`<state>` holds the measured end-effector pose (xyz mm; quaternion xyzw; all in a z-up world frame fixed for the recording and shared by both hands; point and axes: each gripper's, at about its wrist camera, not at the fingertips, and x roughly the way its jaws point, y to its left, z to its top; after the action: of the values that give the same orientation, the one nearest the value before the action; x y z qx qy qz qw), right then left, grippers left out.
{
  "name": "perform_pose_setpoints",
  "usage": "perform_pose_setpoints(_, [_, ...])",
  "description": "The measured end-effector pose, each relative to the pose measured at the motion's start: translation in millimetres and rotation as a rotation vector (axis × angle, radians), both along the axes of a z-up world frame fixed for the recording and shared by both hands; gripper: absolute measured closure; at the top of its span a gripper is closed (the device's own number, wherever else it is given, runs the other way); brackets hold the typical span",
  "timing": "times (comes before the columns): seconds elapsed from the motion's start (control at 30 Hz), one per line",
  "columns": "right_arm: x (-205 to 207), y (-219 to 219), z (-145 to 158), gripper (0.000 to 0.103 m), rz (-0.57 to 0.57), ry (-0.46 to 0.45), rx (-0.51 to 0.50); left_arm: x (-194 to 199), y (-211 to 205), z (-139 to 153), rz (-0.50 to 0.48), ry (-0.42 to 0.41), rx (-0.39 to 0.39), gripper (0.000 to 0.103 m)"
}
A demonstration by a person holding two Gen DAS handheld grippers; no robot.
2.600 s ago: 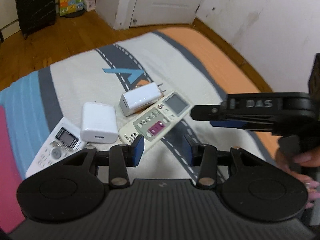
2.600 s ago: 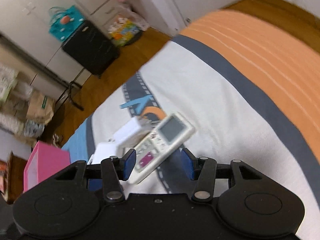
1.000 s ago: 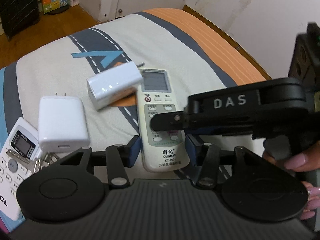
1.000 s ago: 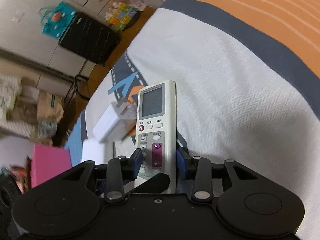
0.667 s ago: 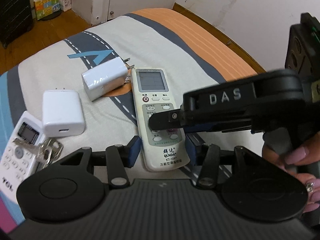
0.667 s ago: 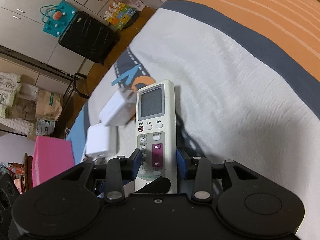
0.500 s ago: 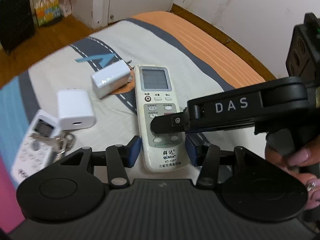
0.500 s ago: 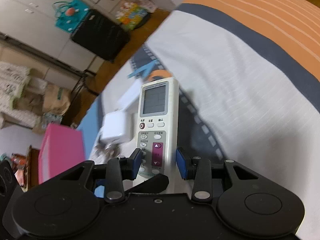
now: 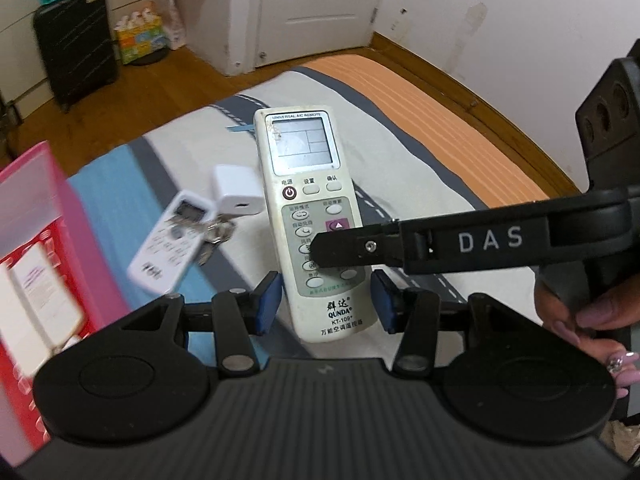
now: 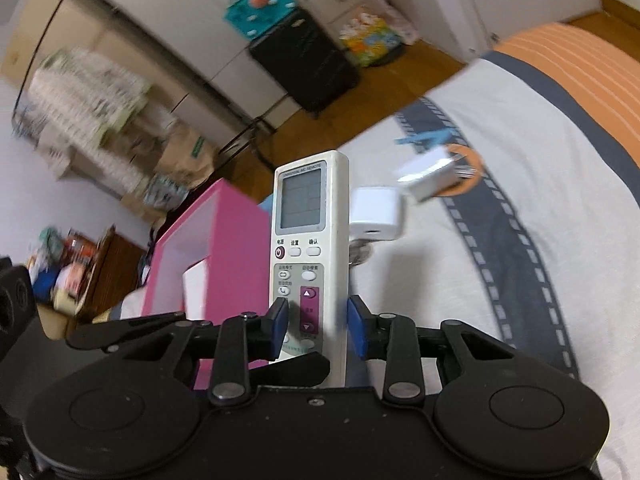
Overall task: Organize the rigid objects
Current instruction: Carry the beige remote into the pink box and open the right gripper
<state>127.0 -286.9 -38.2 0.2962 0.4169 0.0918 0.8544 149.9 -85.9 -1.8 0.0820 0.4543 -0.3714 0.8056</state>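
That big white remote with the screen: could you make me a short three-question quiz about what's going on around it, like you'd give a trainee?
1. True or false: the right gripper is shut on the QUNDA remote.
2. Which lies nearest the small white remote on the bed? A) keys B) black suitcase C) tissue box
3. Fill in: the open box left of the held remote is ____ in colour.

Key: 1 true; 2 A; 3 pink. The left gripper is open, touching nothing.
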Motion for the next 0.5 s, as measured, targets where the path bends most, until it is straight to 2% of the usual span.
perform_pose_setpoints(0.3, [9.2,71.3,51.2,0.07,0.195,-0.067,-0.065,-13.2,83.2,45.5,0.147,-0.028,-0.031,0.058])
perform_pose_setpoints(0.5, [35.0,121.7,70.7,0.07,0.297,-0.089,-0.108,4.9,131.6,54.0,0.253,-0.04,-0.057,0.058])
